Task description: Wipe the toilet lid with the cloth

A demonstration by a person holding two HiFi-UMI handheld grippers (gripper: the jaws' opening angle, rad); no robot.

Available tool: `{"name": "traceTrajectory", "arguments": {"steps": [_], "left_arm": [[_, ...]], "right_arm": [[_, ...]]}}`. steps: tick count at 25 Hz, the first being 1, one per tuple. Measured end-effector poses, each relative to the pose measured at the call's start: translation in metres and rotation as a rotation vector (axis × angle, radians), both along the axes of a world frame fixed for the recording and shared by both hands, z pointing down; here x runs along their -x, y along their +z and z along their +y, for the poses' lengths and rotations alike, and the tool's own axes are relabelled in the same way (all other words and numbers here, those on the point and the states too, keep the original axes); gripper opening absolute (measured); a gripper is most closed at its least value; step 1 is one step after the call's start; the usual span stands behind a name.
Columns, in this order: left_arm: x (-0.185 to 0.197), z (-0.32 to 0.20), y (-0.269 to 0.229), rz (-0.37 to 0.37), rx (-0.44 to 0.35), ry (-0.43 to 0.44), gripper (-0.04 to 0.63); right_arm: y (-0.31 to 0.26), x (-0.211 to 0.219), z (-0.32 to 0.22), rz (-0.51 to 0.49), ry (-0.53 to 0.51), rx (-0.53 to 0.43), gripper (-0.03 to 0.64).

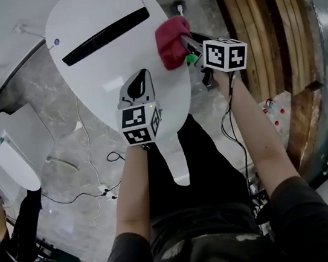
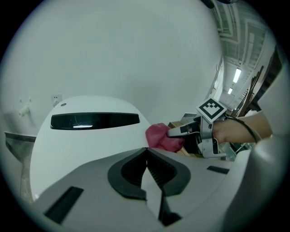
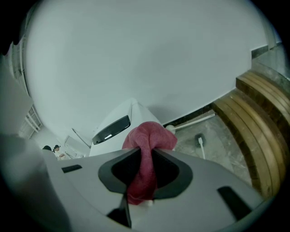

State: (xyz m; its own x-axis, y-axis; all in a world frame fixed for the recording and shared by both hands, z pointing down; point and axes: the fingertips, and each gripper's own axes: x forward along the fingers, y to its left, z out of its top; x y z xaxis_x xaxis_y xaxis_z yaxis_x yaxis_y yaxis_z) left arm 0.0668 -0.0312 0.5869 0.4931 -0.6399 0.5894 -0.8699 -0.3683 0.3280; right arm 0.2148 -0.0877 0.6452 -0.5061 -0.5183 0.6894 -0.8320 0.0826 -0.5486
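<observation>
The white toilet lid [image 1: 99,64] fills the upper middle of the head view, with a long black slot near its back. My right gripper [image 1: 183,44] is shut on a bunched red cloth [image 1: 170,40] at the lid's right edge. In the right gripper view the cloth [image 3: 146,158] is pinched between the jaws and hangs in front of the lid [image 3: 118,123]. My left gripper [image 1: 139,83] hovers over the lid's front, jaws shut with nothing between them. The left gripper view shows the lid [image 2: 86,136], the cloth [image 2: 161,137] and the right gripper [image 2: 174,132] beyond.
Curved wooden slats [image 1: 264,27] and a metal wall stand to the right of the toilet. Grey marble floor [image 1: 63,148] with a black cable [image 1: 94,193] lies to the left. A person [image 1: 11,229] is at the lower left. A brush [image 3: 200,142] lies on the floor.
</observation>
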Motion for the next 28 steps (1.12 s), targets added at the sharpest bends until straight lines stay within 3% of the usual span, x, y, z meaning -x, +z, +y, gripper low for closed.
{"name": "traceTrajectory", "arguments": {"steps": [4, 8, 15, 22, 28], "left_arm": [[0.012, 0.008, -0.002, 0.002, -0.004, -0.004, 0.009], [0.049, 0.019, -0.011, -0.001, -0.016, -0.027, 0.008], [0.158, 0.05, -0.023, -0.035, -0.032, -0.061, 0.009], [0.255, 0.081, -0.014, -0.062, -0.002, -0.134, 0.008], [0.274, 0.103, 0.002, -0.067, 0.032, -0.158, 0.008]], "right_arm": [[-0.022, 0.015, 0.007, -0.032, 0.002, -0.042, 0.075], [-0.041, 0.063, 0.03, -0.079, -0.042, -0.055, 0.077], [-0.067, 0.21, 0.079, -0.153, -0.168, -0.058, 0.077], [-0.054, 0.339, 0.139, -0.216, -0.285, 0.013, 0.077], [-0.008, 0.368, 0.165, -0.172, -0.363, 0.085, 0.077]]}}
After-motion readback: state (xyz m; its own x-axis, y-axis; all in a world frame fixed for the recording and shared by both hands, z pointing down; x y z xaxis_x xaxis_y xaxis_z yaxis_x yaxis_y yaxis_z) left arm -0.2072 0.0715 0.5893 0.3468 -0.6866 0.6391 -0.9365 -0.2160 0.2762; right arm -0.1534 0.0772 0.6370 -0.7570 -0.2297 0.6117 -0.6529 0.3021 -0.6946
